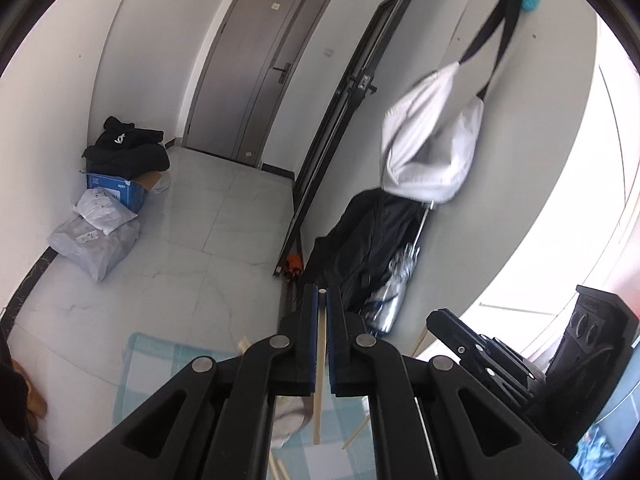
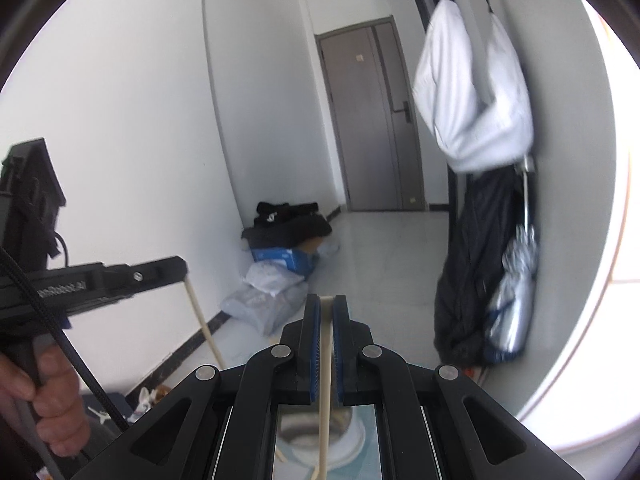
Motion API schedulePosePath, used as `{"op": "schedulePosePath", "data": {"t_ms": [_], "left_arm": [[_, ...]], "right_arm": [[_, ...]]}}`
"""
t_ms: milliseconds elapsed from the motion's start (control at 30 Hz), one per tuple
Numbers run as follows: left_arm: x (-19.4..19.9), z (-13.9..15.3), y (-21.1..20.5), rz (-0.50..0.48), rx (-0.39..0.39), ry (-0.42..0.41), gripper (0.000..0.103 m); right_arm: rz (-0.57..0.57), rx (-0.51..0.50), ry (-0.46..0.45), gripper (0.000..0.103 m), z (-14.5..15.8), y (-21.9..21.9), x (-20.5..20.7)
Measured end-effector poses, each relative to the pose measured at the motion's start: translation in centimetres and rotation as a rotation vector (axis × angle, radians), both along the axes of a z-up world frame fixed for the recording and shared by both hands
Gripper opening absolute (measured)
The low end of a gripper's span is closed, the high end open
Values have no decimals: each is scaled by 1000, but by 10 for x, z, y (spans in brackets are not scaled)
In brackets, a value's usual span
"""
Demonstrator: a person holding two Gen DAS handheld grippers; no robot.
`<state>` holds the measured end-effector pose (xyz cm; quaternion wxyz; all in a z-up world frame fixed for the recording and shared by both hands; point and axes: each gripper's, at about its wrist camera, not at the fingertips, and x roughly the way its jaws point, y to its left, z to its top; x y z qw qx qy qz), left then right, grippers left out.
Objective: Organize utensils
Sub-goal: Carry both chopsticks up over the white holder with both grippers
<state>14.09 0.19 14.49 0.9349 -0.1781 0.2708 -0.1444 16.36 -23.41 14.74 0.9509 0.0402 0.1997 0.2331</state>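
Observation:
My left gripper (image 1: 321,300) is shut on a pale wooden chopstick (image 1: 320,364) that hangs down between its blue pads. My right gripper (image 2: 327,308) is shut on a cream chopstick (image 2: 325,392) that runs down toward a round metal holder (image 2: 308,428) below it. The right gripper also shows at the right of the left wrist view (image 1: 480,344), with its chopstick (image 1: 420,340) under it. The left gripper shows at the left of the right wrist view (image 2: 176,268), with its chopstick (image 2: 204,320) hanging down. More chopsticks (image 1: 356,432) lie on a light blue checked cloth (image 1: 160,364).
Both grippers are held high above the table and face a hallway with a grey door (image 1: 256,68). Bags and a blue box (image 1: 116,188) lie on the floor by the left wall. A white bag (image 2: 476,92) and dark clothes (image 2: 476,272) hang on the right wall.

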Motion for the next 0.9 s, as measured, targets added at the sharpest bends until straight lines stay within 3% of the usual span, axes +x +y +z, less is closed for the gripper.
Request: {"op": "schedulePosePath", "data": {"t_ms": [300,633,900], "left_arm": [[35,-6,14,50,-25,-10,1],[51,-21,40,102,-58,17,1],[54,-26,48,124,-12,8,1]], "right_arm": [[32,-44,-68,5,27,29,49],[49,-41,-59,5,19,60,93],[65,-77,-60,5,1,81,107]]}}
